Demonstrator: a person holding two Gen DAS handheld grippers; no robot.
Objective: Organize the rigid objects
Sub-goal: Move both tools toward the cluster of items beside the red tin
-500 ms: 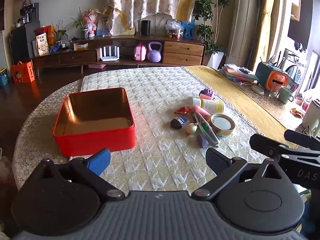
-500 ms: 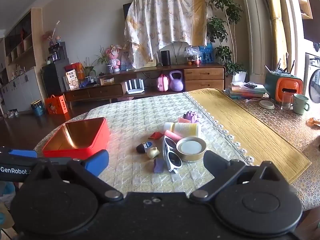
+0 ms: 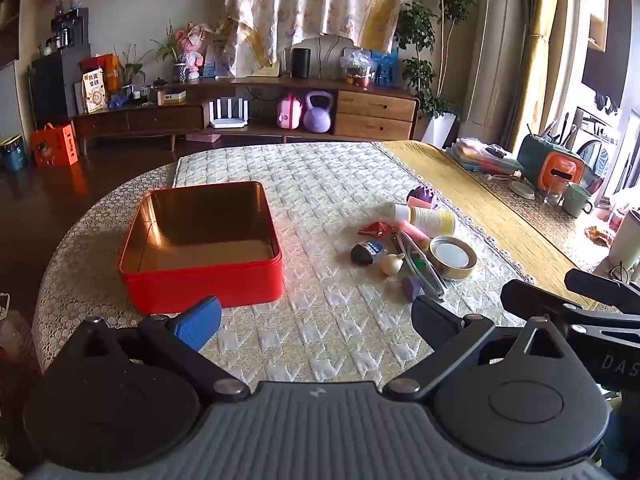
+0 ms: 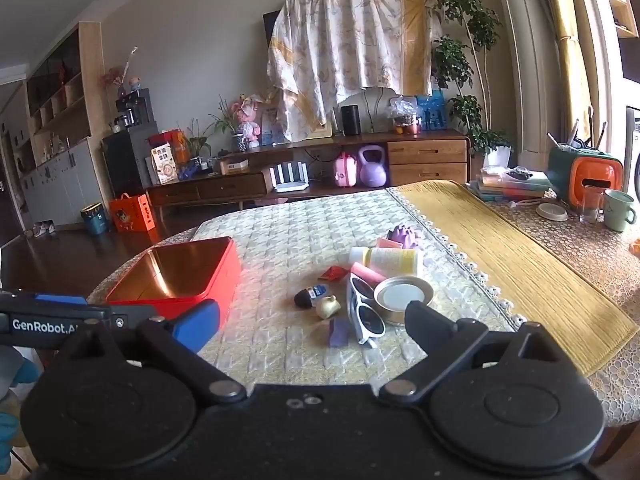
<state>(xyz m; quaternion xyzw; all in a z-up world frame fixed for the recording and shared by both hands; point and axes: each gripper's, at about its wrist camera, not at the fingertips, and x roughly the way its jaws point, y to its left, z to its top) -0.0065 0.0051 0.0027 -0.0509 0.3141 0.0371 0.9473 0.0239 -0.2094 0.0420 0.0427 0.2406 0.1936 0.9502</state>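
An open red tin box (image 3: 200, 280) with a gold inside stands empty on the quilted table; it also shows in the right wrist view (image 4: 176, 280). To its right lies a cluster of small items: a round tin lid (image 3: 453, 257), white sunglasses (image 4: 366, 312), a white-yellow bottle (image 3: 428, 217), a pink tube (image 4: 368, 273), a dark blue-labelled tube (image 3: 366, 252), a small gold pot (image 4: 328, 307), a purple block (image 4: 339, 332), a red wrapper (image 3: 376, 228) and a purple spiky toy (image 4: 402, 236). My left gripper (image 3: 316, 320) is open and empty near the box's front. My right gripper (image 4: 312, 320) is open and empty just before the cluster.
A yellow runner (image 4: 520, 264) covers the table's right part. Beyond it stand an orange-green box (image 4: 586, 176), a glass (image 4: 591, 204), a green mug (image 4: 618, 210) and stacked books (image 4: 508, 188). A wooden sideboard (image 3: 280, 116) stands behind the table.
Both views have shifted slightly; the box and the cluster sit a little closer. Both grippers stay open and empty.
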